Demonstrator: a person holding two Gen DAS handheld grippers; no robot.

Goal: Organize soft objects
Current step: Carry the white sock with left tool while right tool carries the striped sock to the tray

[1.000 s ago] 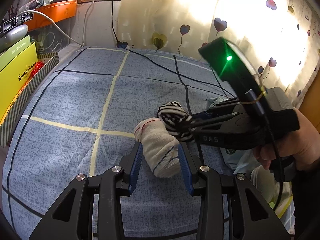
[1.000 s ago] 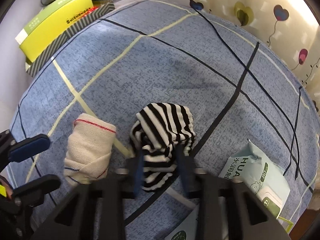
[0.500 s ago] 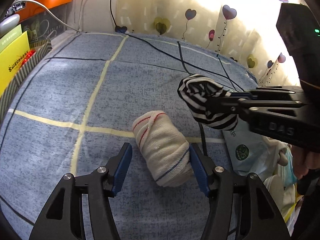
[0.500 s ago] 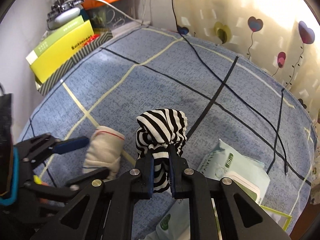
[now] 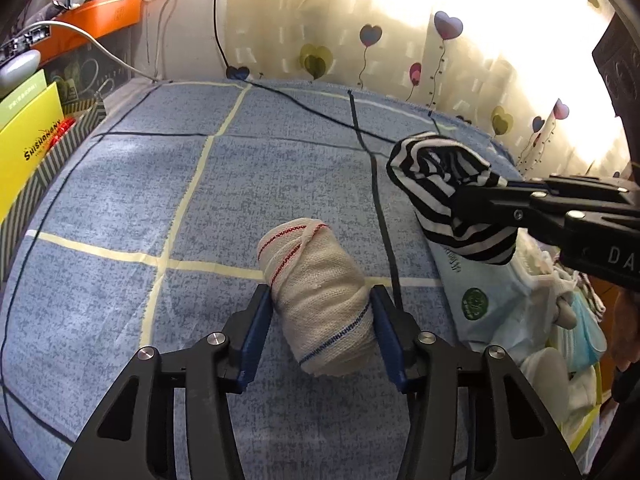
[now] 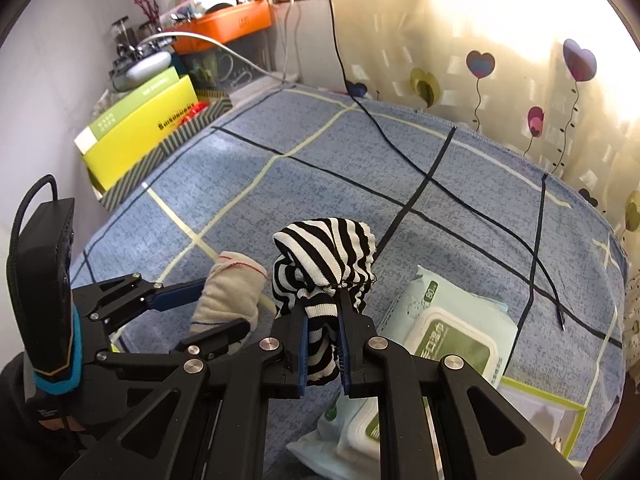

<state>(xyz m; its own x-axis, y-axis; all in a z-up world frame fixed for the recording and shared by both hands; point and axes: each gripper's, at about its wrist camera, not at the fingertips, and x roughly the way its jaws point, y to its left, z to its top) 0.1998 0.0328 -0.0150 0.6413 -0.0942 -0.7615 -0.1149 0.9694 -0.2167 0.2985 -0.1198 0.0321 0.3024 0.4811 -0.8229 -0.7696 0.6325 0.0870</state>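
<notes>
A cream rolled sock (image 5: 320, 280) with red and blue stripes lies on the blue checked bed cover (image 5: 140, 200). My left gripper (image 5: 320, 292) straddles its near end; the jaws are closing, the blue pads sit right at its sides and the roll looks unsquashed. The right wrist view shows the same roll (image 6: 228, 292) between the left gripper (image 6: 222, 306) fingers. My right gripper (image 6: 322, 308) is shut on a black-and-white striped sock bundle (image 6: 324, 256) and holds it off the bed. In the left wrist view that bundle (image 5: 440, 184) hangs at the right gripper (image 5: 460, 200) tip, right of the roll.
Wet-wipe packs (image 6: 452, 336) lie under and right of the striped bundle, beside a green-edged tray (image 6: 540, 412). A yellow box (image 6: 132, 136) in a striped carton stands at the bed's left edge. A black cable (image 6: 400, 152) runs across the far cover. Heart-print curtains hang behind.
The right gripper has lifted the striped bundle off the bed, away from the cream roll. The left jaws let go of the roll, spread wide, then drew in around it.
</notes>
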